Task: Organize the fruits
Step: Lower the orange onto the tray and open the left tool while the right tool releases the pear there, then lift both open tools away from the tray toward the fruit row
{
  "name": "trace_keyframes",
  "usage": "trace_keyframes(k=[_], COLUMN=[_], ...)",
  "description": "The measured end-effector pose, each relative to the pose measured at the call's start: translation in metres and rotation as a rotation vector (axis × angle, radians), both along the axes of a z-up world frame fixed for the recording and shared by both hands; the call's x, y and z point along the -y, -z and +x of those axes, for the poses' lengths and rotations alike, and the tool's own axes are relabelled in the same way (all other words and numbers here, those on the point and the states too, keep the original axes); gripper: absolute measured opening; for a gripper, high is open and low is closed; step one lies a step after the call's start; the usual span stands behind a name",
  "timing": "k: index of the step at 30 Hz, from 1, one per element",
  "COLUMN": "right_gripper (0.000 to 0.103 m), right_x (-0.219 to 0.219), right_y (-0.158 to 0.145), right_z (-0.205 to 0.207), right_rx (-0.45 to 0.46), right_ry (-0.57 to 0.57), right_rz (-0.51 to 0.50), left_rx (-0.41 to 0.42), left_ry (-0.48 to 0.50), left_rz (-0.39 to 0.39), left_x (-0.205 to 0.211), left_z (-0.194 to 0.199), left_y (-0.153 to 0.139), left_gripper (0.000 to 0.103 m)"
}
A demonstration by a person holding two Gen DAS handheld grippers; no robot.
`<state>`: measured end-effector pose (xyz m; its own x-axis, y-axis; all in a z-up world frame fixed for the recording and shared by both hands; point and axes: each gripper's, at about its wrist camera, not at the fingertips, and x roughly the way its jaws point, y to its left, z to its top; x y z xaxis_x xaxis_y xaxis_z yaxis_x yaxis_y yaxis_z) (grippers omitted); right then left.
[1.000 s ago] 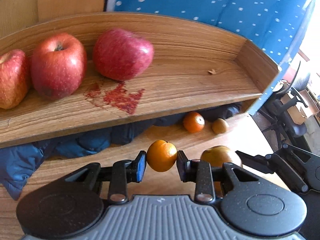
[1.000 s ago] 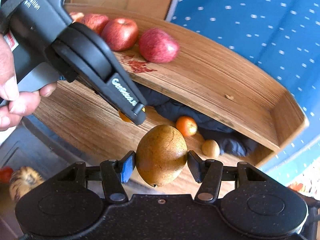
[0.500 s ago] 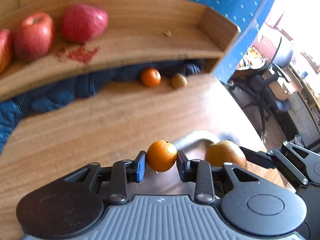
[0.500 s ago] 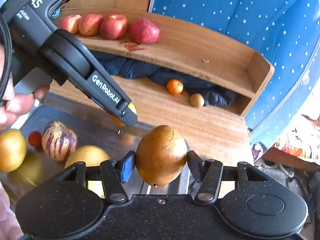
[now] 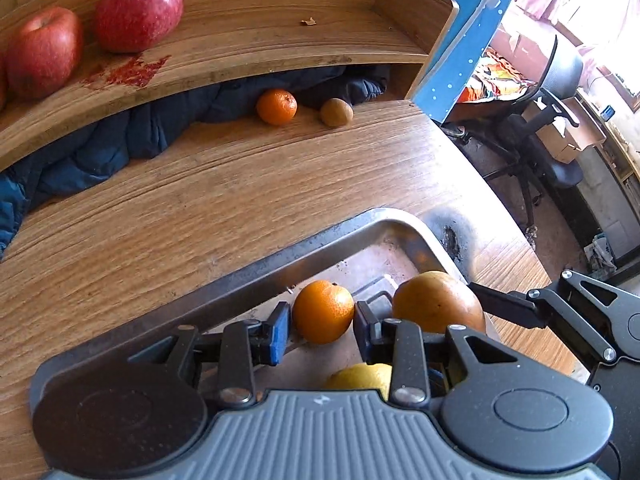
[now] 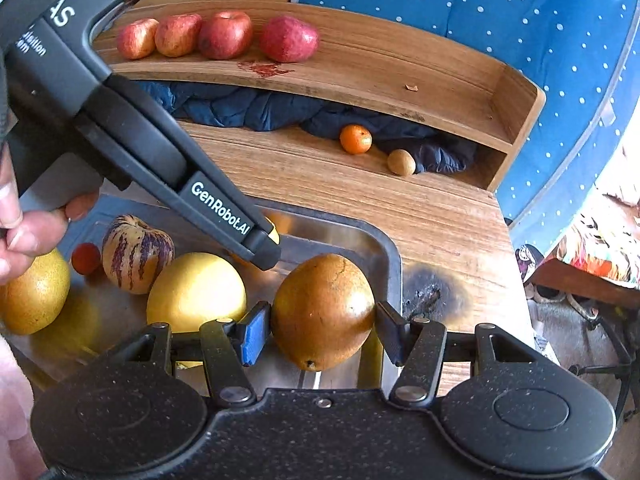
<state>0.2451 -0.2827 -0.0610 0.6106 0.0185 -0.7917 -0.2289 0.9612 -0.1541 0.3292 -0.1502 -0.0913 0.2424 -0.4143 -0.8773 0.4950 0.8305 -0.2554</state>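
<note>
I am gripping an orange point(image 5: 323, 311) in my left claw point(image 5: 320, 330) and a pear point(image 6: 323, 311) in my right claw point(image 6: 320, 330), both over the tray point(image 6: 384, 240), for sorting.

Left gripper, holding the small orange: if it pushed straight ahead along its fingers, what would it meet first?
Probably the metal tray: the left gripper, shut on the small orange, points down over the tray's floor toward its far rim, with bare wooden table beyond. Depth is unclear.
</note>
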Motion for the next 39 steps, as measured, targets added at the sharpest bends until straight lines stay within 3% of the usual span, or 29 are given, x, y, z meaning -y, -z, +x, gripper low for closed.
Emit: trace_keyframes(k=[4,8,11,18,23,28,39], right_gripper=[0.076,0.087,0.097,0.102,0.102,0.102,0.102], right_x=[0.003,0.008,0.013,0.033,0.041,0.038,0.014], right_y=[-0.001,-0.006,-0.01,-0.025,-0.033,-0.037,-0.041], right_z=[0.001,-0.006,-0.017,-0.055,-0.077,-0.099,-0.129], right_rx=[0.007,0.029,0.061,0.146,0.169,0.171,0.151], right_ry=[0.016,0.036,0.06,0.152,0.171,0.129,-0.042], right_rz=[0.007,0.004,0.003,0.056,0.096,0.142,0.161], left_rx=[0.014,0.037,0.066,0.144,0.212,0.221,0.073], left_ry=[-0.014,-0.063,-0.089,-0.16,-0.216,-0.286,-0.385], left_rz=[0.021,0.021,0.032,0.058,0.08,0.098,0.103], left_x=[0.0,-0.005,-0.007,-0.013,-0.022,-0.041,-0.083], left_z=[-0.003,-0.006,-0.011,-0.024,-0.048,-0.084,-0.163], left_y=[-0.005,-0.011,-0.015,-0.035,-0.052,-0.057,-0.045], left_gripper=[0.043,0.062,0.07,0.097,0.101,0.102,0.102])
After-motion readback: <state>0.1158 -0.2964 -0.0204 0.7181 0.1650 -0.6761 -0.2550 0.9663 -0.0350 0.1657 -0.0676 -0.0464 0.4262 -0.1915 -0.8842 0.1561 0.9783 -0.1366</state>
